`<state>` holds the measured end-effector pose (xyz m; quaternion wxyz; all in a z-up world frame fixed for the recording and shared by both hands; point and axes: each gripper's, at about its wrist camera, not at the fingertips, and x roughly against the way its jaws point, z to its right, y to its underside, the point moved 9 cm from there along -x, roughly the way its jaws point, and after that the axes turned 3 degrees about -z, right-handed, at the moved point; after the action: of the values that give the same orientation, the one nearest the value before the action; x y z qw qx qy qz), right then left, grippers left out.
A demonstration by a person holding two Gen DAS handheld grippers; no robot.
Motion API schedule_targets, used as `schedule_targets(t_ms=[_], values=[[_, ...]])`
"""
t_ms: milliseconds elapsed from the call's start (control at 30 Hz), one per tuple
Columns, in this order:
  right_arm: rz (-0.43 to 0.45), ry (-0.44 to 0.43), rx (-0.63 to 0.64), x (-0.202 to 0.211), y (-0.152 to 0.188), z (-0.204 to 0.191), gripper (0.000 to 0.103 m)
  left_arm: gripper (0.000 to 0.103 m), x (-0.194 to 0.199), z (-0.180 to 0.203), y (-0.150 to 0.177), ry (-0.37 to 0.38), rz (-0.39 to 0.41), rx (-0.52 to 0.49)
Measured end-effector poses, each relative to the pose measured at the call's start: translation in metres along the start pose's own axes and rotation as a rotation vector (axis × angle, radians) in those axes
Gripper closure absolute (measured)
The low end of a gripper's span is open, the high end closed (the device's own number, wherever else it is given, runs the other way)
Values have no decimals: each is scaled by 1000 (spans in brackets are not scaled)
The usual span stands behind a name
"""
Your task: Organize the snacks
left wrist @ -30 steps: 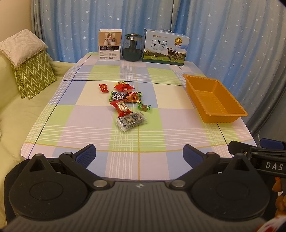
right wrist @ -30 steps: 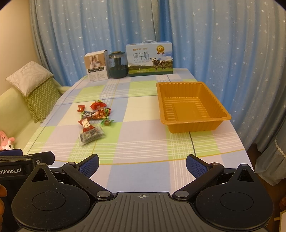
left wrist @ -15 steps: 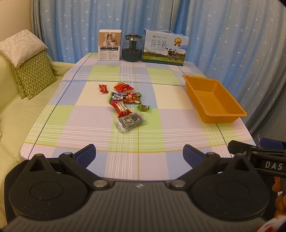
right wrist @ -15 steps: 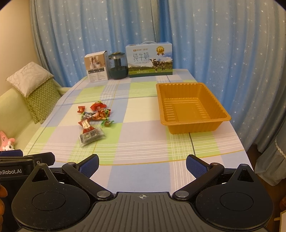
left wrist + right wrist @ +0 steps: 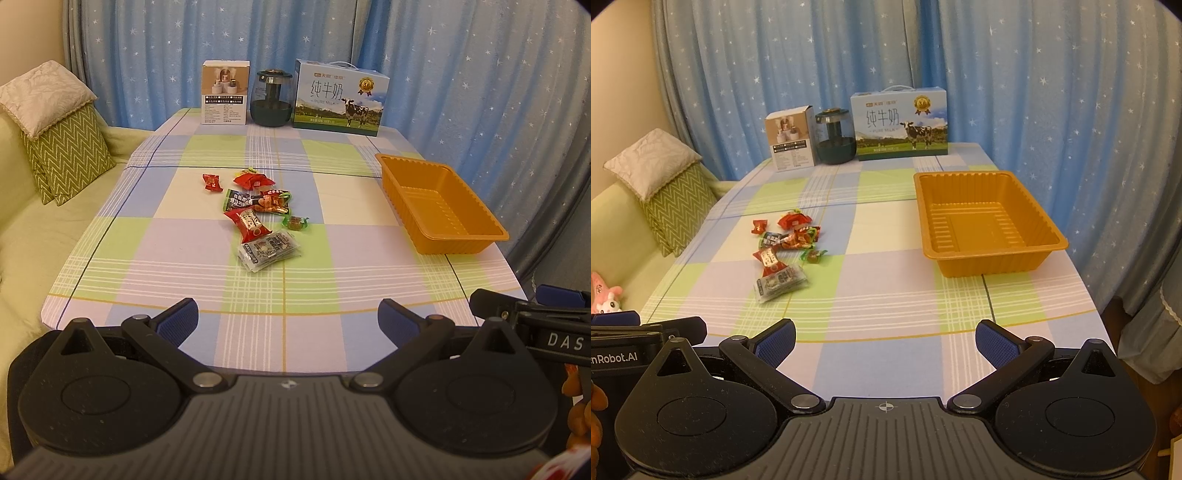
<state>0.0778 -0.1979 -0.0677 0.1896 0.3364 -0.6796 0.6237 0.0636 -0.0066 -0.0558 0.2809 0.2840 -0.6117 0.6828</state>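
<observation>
While snacks [image 5: 260, 214] overlap (labels unreadable), tray [image 5: 988, 254] sits apart.

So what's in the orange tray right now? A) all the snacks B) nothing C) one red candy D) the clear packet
B: the orange tray shows only its bare ribbed floor, while the snacks, including the clear packet and the red candy, all lie loose on the checked tablecloth to its left; both grippers' jaws stand open and empty at the near edge.
</observation>
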Motion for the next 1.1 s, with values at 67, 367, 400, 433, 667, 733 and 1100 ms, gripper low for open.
schedule_targets(t_ms=[67, 367, 400, 433, 667, 733, 1100], values=[[0, 0, 0, 0, 0, 0, 0, 0, 0, 0, 0, 0, 0, 1], [3, 1, -2, 1, -2, 1, 0, 0, 0, 0, 0, 2, 1, 1], [3, 0, -2, 1, -2, 1, 0, 0, 0, 0, 0, 2, 0, 1], [2, 0, -2, 1, -2, 1, 0, 0, 0, 0, 0, 2, -1, 1], [3, 1, -2, 1, -1, 1, 0, 0, 1, -1, 0, 2, 1, 0], [3, 0, -3, 1, -1, 1, 0, 0, 1, -1, 0, 2, 2, 1], [7, -4, -6, -1, -3, 2, 0, 0, 0, -5, -2, 1, 3, 5]])
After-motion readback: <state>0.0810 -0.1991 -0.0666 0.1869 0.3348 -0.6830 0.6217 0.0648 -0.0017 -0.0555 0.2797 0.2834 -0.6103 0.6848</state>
